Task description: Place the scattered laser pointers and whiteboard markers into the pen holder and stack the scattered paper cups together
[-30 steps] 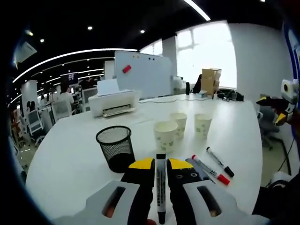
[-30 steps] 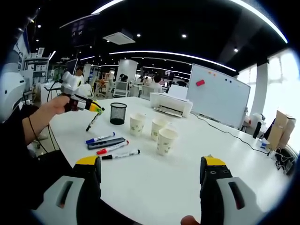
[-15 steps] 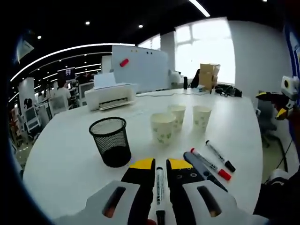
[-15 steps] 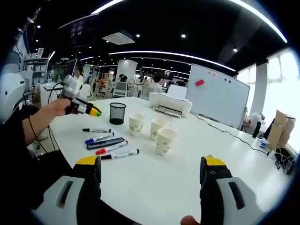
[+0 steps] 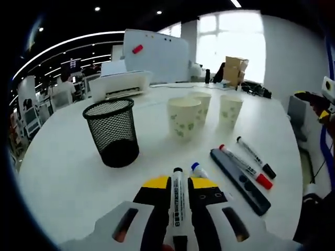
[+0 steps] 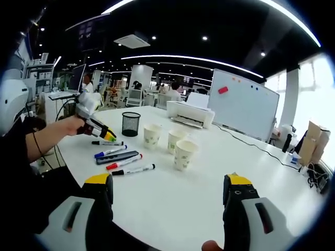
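In my left gripper view a black-capped marker [image 5: 177,196] lies lengthwise in the narrow gap between my left gripper [image 5: 177,183] jaws, cap pointing to twelve o'clock; the jaws sit close on either side, though whether they actually pinch it I cannot tell. Just past the yellow tips, at one o'clock, a blue-capped marker [image 5: 198,169] peeks out on the white table [image 5: 63,172]. Further toward two o'clock lie the dark laser pointer [image 5: 239,173], a red-capped marker [image 5: 244,167] touching its far side, and another black-capped marker [image 5: 256,157]. The mesh pen holder [image 5: 112,132] stands at eleven o'clock, and three paper cups [image 5: 183,117] (green-patterned, upright, unstacked) cluster at twelve. In my right gripper view my right gripper [image 6: 170,189] hangs above the table with its jaws spread wide and nothing between them. Behind stand a printer [image 6: 190,115] and a whiteboard [image 6: 242,106].
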